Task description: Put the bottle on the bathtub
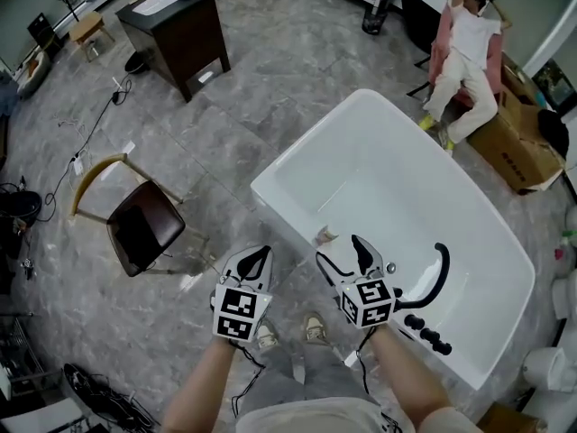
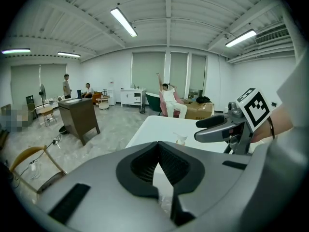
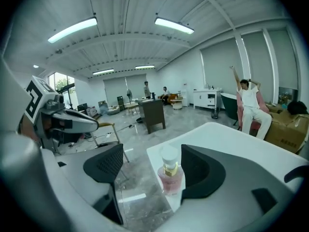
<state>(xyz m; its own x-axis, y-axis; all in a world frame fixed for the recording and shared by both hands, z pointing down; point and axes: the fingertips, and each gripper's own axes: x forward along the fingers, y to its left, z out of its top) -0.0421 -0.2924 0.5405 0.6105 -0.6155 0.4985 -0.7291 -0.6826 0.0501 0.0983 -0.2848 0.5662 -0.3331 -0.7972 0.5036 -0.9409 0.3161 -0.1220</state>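
- I see right gripper (image 3: 149, 163) jaws apart; bottle (image 3: 170, 175) upright between them on bathtub (image 3: 217, 132) rim, perhaps touching one pad.
- Left gripper (image 2: 158, 146) jaws together, empty.

**Too small, overlapped, or cut by the frame**

In the head view the bottle (image 1: 325, 235) on the bathtub (image 1: 297, 165) rim is too small to show any detail. In the right gripper view its label cannot be read, and whether the right gripper (image 1: 341, 252) touches it cannot be told. The person's forearms (image 1: 407, 379) run off the bottom edge. A white fixture (image 1: 552, 368) is cropped at the right.
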